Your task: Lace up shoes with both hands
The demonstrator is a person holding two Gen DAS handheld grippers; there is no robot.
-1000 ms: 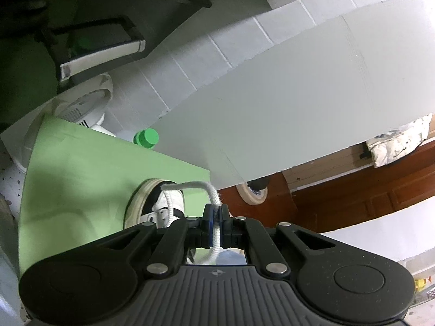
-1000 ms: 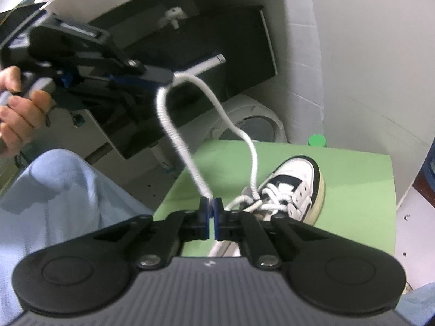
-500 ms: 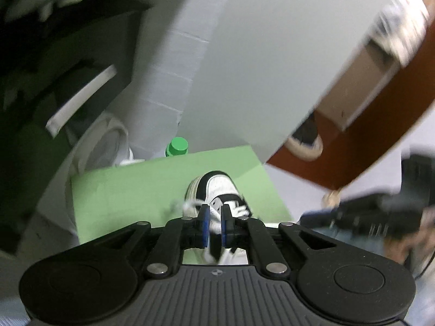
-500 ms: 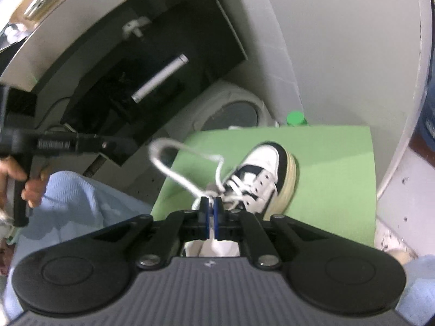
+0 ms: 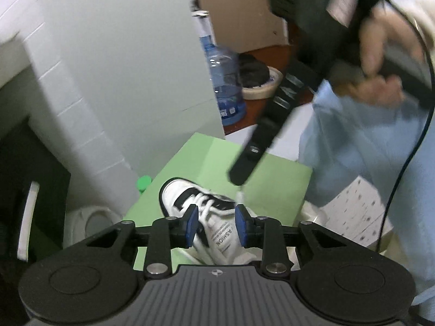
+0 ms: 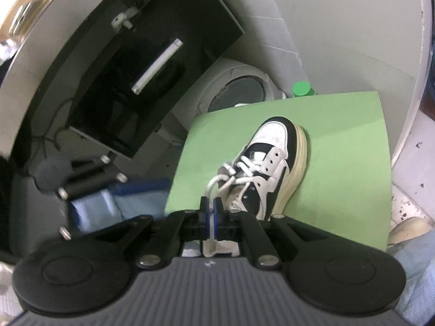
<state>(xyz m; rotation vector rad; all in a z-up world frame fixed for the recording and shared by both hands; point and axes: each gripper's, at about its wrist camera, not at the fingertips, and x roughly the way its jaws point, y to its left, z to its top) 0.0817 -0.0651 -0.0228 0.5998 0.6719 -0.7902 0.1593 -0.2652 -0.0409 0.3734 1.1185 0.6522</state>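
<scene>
the right tool point(image 6: 210, 210) is pinching the white lace point(image 6: 217, 183) above the shoe point(image 6: 274, 163) lying on the green mat point(image 6: 339, 163); the left tool point(image 5: 216, 225) is hanging spread, empty. a hard tug risks dragging the shoe.

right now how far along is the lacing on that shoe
Done: the white lace already crosses the shoe's lower eyelets on the green mat.
In hand: the right gripper is shut on one lace end; the left gripper is open above the tongue, holding nothing.
Left: the top eyelets look unlaced and no bow is tied.
</scene>
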